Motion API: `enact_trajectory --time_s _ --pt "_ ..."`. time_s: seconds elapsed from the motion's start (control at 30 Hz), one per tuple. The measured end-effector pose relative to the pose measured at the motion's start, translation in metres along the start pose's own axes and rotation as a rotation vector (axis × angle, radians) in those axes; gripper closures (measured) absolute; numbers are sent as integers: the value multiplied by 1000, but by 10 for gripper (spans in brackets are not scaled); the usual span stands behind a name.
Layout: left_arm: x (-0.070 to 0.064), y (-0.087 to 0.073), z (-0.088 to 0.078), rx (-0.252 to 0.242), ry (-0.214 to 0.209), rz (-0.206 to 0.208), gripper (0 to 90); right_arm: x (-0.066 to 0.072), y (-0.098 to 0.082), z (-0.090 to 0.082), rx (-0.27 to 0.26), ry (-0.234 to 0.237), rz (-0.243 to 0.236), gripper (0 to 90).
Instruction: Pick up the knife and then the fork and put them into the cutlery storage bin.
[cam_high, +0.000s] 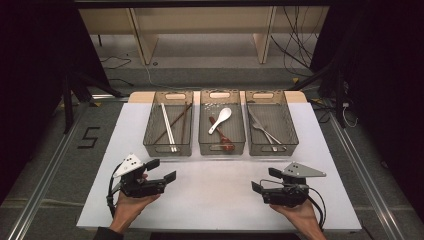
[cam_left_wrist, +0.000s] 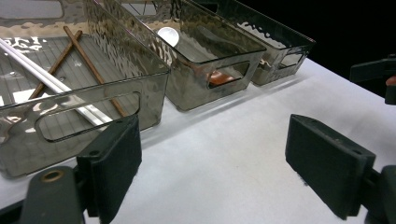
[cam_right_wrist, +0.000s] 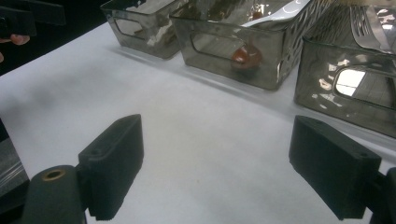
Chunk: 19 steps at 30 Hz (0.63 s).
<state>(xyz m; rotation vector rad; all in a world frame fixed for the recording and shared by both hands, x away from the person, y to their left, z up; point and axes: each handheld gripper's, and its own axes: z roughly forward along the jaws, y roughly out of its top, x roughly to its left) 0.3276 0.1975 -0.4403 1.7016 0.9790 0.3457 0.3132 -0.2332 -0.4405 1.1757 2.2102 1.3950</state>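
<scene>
Three clear smoky plastic bins in a row along the far edge of the white worktop (cam_high: 210, 200). Left bin (cam_high: 168, 145): white and brown chopsticks (cam_high: 170, 125). Middle bin (cam_high: 222, 146): white spoon (cam_high: 220, 120), red-brown spoon (cam_high: 223, 137). Right bin (cam_high: 272, 146): metal forks (cam_high: 264, 130).

Left gripper (cam_high: 164, 170), near the front left corner: jaws wide, nothing between them; bins well ahead.

Right gripper (cam_high: 263, 180), near the front right corner: jaws wide, empty; bins well apart from its fingers (cam_right_wrist: 114, 163).
</scene>
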Motion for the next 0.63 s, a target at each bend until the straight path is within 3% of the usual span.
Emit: enact_trajectory --time_s 0.63 --pt "0 0 0 -1 -7 1 168 1 0 0 -7 -7 -4 180"
